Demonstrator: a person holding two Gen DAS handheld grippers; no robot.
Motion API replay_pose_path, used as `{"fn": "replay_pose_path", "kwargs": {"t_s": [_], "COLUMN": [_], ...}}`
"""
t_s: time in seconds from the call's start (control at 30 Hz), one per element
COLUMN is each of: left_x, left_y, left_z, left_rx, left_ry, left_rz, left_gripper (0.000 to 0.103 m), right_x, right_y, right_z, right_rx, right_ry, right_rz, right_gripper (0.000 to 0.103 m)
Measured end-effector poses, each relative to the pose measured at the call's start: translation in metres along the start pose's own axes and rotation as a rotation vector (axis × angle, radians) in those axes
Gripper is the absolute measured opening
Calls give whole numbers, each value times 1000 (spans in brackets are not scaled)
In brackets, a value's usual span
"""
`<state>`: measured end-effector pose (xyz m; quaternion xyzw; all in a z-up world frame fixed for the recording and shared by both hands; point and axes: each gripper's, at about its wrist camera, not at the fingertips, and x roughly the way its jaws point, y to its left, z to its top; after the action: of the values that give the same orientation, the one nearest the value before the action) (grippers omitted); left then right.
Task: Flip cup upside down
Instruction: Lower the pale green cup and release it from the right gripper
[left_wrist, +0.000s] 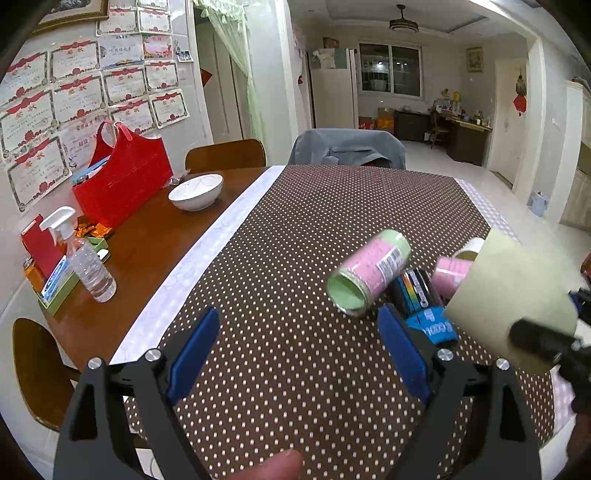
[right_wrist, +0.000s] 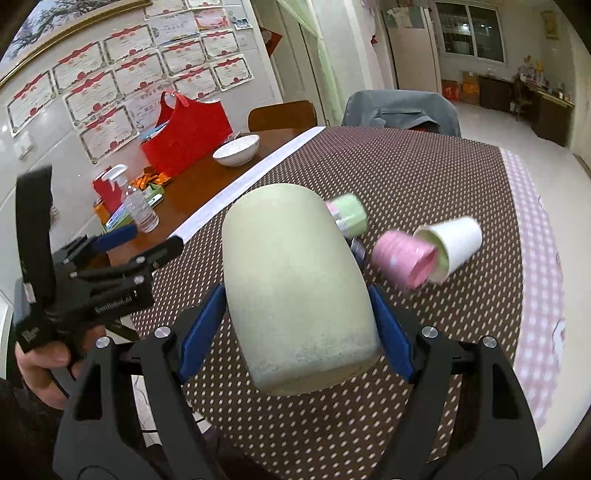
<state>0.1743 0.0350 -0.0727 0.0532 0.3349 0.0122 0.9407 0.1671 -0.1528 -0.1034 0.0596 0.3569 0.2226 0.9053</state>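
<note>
Right gripper (right_wrist: 299, 321) held the pale green cup (right_wrist: 295, 284) between its fingers above the worktop (right_wrist: 424, 177), long axis tilted, one flat end toward the camera. Left gripper (left_wrist: 299, 343) hung with fingers wide, empty, near the worktop's front edge.

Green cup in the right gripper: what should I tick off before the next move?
1. Right gripper clamps the pale green cup on both sides: ok.
2. Cup clear of the dotted tablecloth: ok.
3. Cup fully inverted: cannot tell.
4. Left gripper open, holding nothing: ok.
5. Set-down spot free of the lying pink-and-green cup and blue can: cannot tell.
</note>
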Motion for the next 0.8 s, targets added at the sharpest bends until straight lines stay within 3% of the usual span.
{"fn": "replay_pose_path", "kwargs": {"t_s": [0.5, 0.73, 0.8], "left_x": [-27, -31, -32], "left_y": [-2, -9, -9], "left_z": [-37, -49, -51], "left_rx": [28, 51, 52], "left_ry": [-2, 4, 5], "left_rz": [40, 32, 30], "left_gripper": [86, 86, 86], "right_x": [49, 59, 54], "right_y": [30, 36, 31], "right_z": [-66, -78, -77], "right_rx": [-180, -235, -197], "right_ry": [69, 88, 79], "right_rz": [63, 23, 6], "right_gripper": [77, 78, 87]}}
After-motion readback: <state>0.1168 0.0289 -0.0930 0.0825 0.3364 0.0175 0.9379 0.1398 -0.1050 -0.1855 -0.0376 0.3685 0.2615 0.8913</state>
